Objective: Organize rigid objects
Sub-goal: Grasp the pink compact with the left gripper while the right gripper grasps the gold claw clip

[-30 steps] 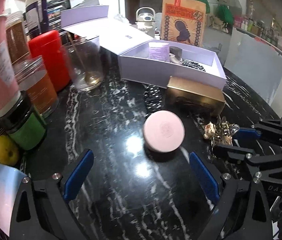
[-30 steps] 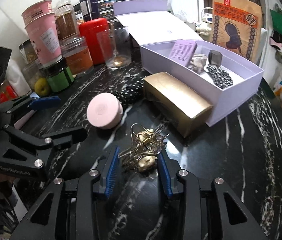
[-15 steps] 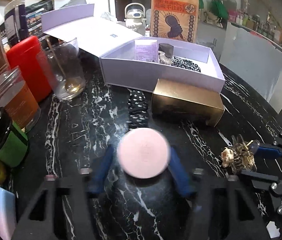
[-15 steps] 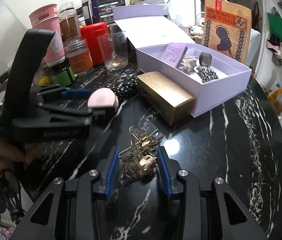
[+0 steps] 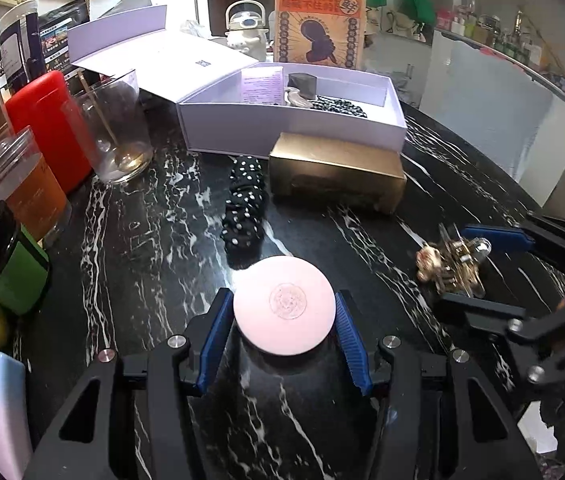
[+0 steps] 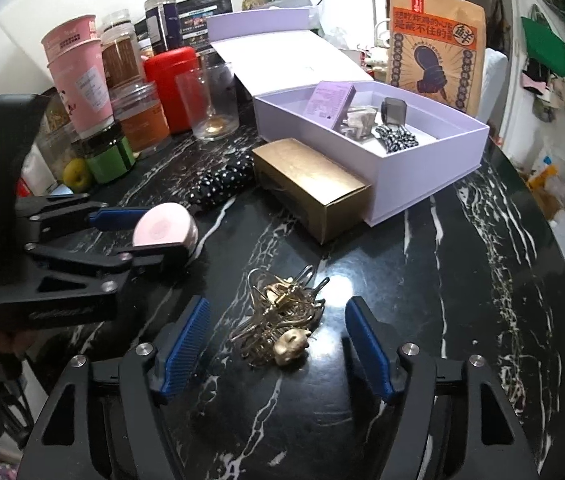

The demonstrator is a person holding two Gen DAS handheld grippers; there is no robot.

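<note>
While counted: one pink compact (image 5: 284, 316) | one gold clip (image 6: 278, 322) | two boxes.

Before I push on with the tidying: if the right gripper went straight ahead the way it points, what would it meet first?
The gold hair claw, lying loose on the black marble table between the open right gripper fingers, whose jaws have just been opening. Beyond it probably bare tabletop, then the gold box; depth is unclear.

the round black marble-look tabletop (image 6: 462, 280) is glossy, veined white, throwing back lamp glare. the round pink compact (image 5: 284, 305) near the left looks smooth matt plastic – the gold wire hair clip (image 6: 278, 322) shiny metal. farther off, the gold cardboard box (image 6: 310, 188) has a brushed sheen; the lilac paperboard box (image 6: 422, 176) is matt.
</note>
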